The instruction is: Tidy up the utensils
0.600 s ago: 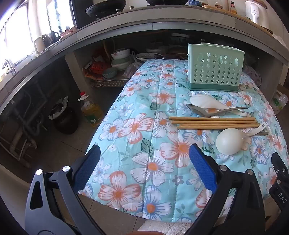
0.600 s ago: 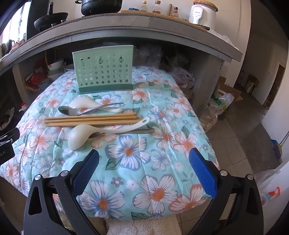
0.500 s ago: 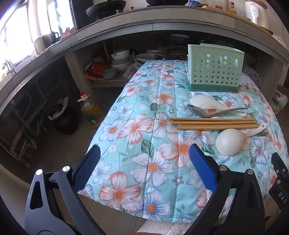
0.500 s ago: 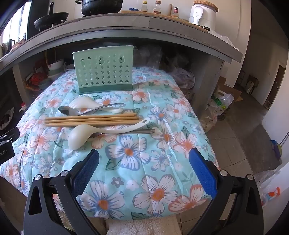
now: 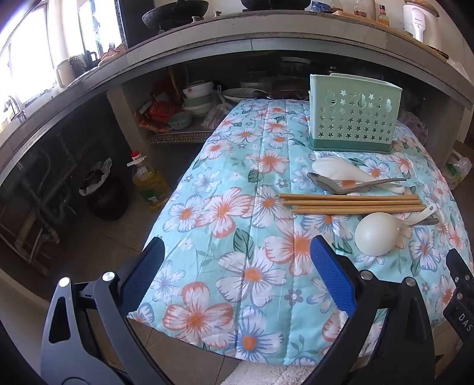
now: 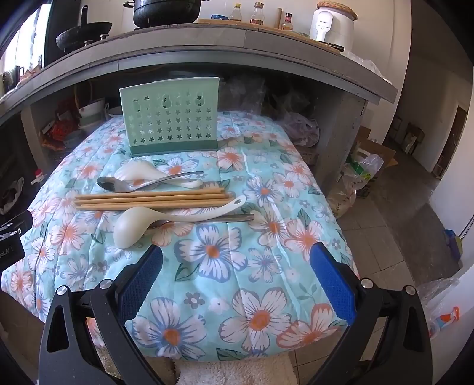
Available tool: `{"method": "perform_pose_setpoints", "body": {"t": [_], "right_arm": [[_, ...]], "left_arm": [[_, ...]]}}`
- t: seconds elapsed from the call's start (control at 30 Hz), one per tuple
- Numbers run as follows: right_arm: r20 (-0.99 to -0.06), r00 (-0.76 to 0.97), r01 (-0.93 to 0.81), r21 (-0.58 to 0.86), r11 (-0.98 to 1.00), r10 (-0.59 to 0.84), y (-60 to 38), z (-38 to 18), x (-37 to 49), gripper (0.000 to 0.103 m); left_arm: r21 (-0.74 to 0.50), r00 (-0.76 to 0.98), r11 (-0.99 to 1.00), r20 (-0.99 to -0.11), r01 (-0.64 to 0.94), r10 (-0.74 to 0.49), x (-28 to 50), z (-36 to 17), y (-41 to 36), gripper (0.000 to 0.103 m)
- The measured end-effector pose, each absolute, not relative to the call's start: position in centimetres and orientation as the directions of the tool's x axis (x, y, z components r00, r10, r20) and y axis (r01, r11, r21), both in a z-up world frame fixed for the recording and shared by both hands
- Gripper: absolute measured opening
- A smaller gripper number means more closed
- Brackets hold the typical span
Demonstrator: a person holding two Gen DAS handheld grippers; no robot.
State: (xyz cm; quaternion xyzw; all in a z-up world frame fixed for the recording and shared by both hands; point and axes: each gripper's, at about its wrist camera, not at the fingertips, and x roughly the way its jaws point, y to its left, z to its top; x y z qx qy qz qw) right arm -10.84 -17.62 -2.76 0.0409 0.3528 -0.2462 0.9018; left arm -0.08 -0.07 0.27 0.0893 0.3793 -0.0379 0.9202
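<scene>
A mint-green utensil holder [image 6: 170,121] [image 5: 354,114] with star-shaped holes stands upright at the far end of the floral-covered table [image 6: 266,237]. In front of it lie a white spoon [image 6: 139,173] under a metal spoon [image 6: 142,183], then several wooden chopsticks [image 6: 151,198] [image 5: 349,203] side by side, then a white ladle [image 6: 133,226] [image 5: 376,234] across a second metal spoon [image 6: 225,218]. My right gripper [image 6: 235,280] hangs open over the table's near edge, short of the ladle. My left gripper [image 5: 235,277] is open too, to the left of the utensils. Neither holds anything.
A concrete counter [image 6: 237,50] with pots, bottles and a white appliance [image 6: 331,28] overhangs the table's far end. Bowls [image 5: 197,99] sit on the shelf beneath. On the floor are an oil bottle [image 5: 148,183] and a dark bin [image 5: 102,195] at left, bags [image 6: 360,173] at right.
</scene>
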Motion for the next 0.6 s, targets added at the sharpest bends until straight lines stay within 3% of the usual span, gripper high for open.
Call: {"method": "perform_pose_setpoints", "body": {"t": [0.6], "right_arm": [[-0.652,0.632,0.471,-0.104,0.876,-0.418,-17.39,-2.48,-10.96,0.097]], "left_arm": [[0.13,0.709,0.983,-0.705,0.133,-0.003,0.07,0.13,0.63,0.095]]}}
